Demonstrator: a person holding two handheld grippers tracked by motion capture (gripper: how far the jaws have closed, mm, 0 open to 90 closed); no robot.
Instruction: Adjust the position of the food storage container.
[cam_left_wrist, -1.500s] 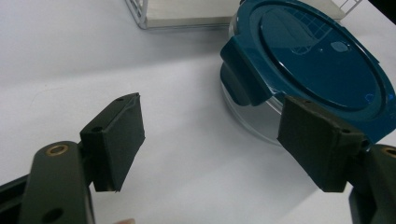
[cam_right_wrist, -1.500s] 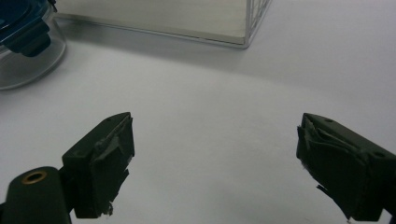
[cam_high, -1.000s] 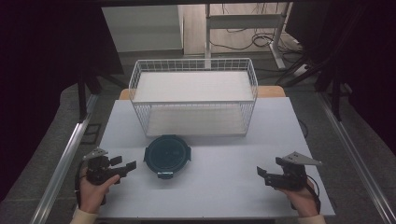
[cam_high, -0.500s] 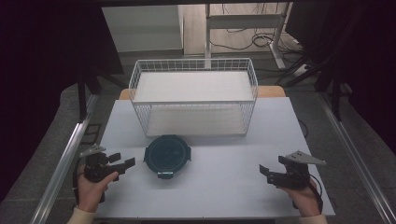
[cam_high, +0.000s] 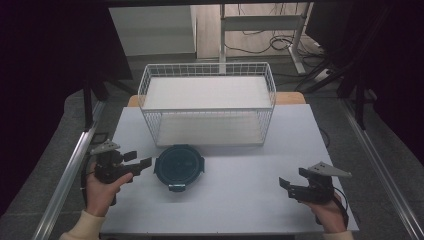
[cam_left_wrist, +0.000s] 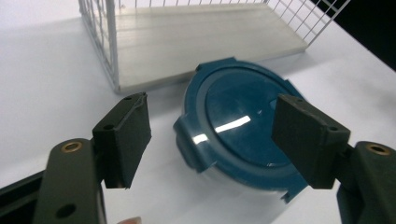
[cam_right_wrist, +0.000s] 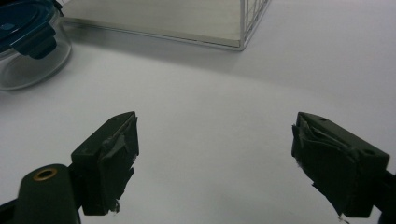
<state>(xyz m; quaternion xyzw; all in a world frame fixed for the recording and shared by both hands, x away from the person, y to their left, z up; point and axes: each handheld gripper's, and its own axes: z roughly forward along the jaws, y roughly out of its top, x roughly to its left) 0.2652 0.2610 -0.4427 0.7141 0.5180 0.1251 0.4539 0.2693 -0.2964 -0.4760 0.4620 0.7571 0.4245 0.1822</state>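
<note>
Jaws of left gripper (cam_left_wrist: 212, 140) spread wide, nothing between the pads, aimed at round glass container with blue lid (cam_left_wrist: 240, 126) just ahead. Container upright on white table (cam_high: 240, 200), just in front of wire basket (cam_high: 207, 102), near left gripper (cam_high: 141, 164). Jaws of right gripper (cam_right_wrist: 215, 158) likewise apart and empty, low over bare table, well away from container (cam_high: 179, 167); right gripper (cam_high: 286, 184) near table's front right.
</note>
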